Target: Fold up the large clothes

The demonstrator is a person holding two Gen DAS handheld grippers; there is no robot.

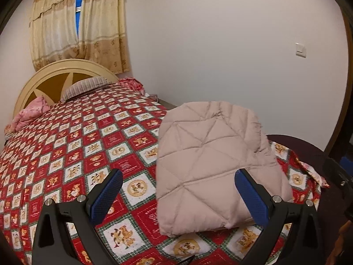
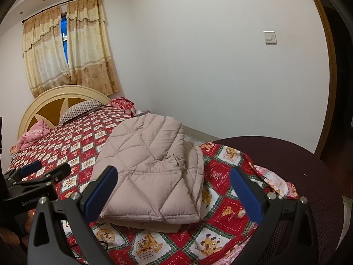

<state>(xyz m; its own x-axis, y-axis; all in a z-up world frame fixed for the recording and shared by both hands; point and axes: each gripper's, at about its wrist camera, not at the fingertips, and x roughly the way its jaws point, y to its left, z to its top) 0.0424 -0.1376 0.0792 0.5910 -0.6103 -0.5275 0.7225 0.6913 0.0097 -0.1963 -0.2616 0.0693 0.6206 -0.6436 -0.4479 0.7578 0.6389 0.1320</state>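
Note:
A beige quilted puffer jacket [image 1: 209,165] lies folded into a compact rectangle on the red patchwork bedspread [image 1: 88,145] near the bed's foot. It also shows in the right wrist view [image 2: 152,172]. My left gripper [image 1: 178,178] is open and empty, hovering just above the jacket's near left part. My right gripper [image 2: 174,176] is open and empty, held above the jacket's near right edge. The left gripper [image 2: 44,170] shows at the left of the right wrist view.
A cream headboard [image 1: 55,75], a striped pillow [image 1: 86,87] and a pink bundle [image 1: 30,112] are at the bed's far end. A white wall [image 1: 220,55] runs along the right. A dark round surface [image 2: 308,176] sits beyond the bed's foot corner.

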